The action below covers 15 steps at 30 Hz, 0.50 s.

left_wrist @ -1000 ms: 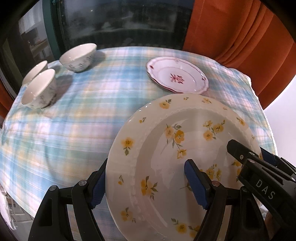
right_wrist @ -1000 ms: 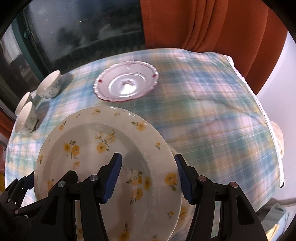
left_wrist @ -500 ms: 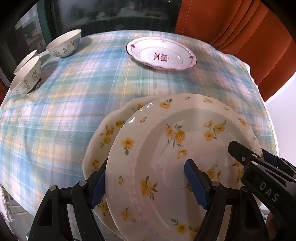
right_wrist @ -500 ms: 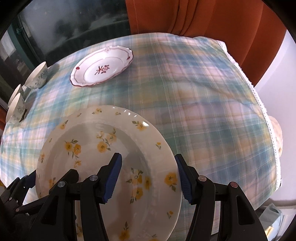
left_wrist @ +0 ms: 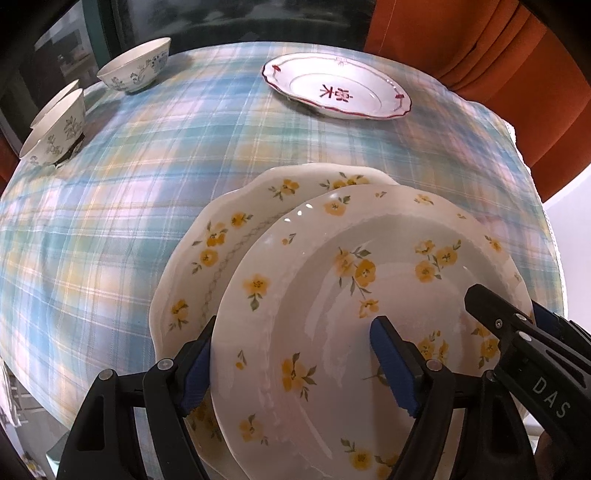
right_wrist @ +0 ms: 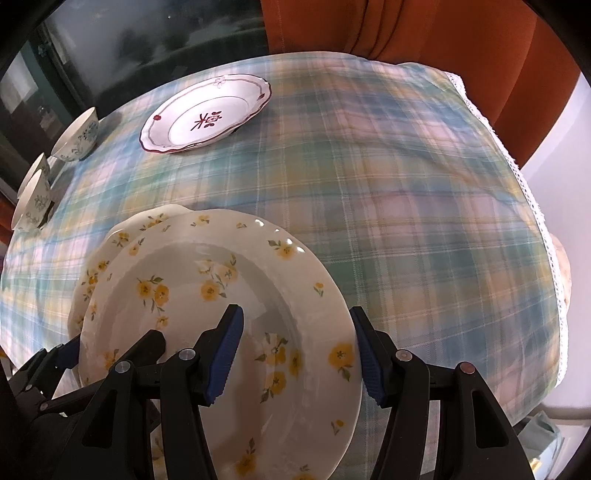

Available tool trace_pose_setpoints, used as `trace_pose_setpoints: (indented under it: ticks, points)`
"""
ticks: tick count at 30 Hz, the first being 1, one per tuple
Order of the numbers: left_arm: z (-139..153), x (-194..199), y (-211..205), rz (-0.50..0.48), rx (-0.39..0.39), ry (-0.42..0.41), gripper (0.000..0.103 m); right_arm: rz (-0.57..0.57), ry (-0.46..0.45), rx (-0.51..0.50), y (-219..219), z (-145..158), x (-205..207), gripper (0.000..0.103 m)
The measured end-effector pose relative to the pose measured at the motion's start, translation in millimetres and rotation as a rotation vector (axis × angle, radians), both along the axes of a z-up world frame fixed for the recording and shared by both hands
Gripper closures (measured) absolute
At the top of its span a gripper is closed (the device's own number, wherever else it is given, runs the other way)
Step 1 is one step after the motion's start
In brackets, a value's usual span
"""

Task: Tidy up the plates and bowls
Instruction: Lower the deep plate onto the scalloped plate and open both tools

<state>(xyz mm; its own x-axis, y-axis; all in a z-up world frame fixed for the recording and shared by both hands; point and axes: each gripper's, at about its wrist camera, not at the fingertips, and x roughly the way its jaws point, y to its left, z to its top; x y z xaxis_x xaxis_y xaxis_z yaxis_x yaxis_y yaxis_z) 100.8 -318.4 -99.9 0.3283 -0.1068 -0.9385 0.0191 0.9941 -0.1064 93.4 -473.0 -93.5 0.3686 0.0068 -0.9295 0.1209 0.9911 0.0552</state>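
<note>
A cream plate with yellow flowers (left_wrist: 332, 314) (right_wrist: 207, 302) is held by both grippers above the near table edge. My left gripper (left_wrist: 295, 365) is shut on its left rim. My right gripper (right_wrist: 295, 350) is shut on its right rim and also shows in the left wrist view (left_wrist: 517, 332). A second yellow-flowered plate with a scalloped rim (left_wrist: 218, 251) (right_wrist: 96, 273) lies on the tablecloth just under and left of the held plate. A white plate with a red rim (left_wrist: 336, 92) (right_wrist: 207, 114) lies at the far side.
A bowl (left_wrist: 135, 72) (right_wrist: 75, 138) stands at the far left, and two stacked bowls (left_wrist: 55, 129) (right_wrist: 33, 195) stand nearer on the left. The plaid tablecloth (right_wrist: 406, 221) covers the table. Orange curtains (right_wrist: 443, 33) hang behind.
Both grippers have carried the flowered plate back toward the near edge and right. The scalloped plate beneath it has come into view and more of it now shows.
</note>
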Motion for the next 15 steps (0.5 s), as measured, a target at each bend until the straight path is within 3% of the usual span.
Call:
trace_pose_setpoints:
  ticks: [12, 15]
  points:
    - [-1.7, 0.3, -3.3, 0.001, 0.051, -0.012, 0.020, 0.001, 0.006, 0.004, -0.1, -3.9, 1.1, 0.041]
    - [-1.6, 0.3, -7.6, -0.020, 0.113, -0.016, 0.018, 0.001, 0.003, -0.011, 1.8, -2.9, -0.7, 0.041]
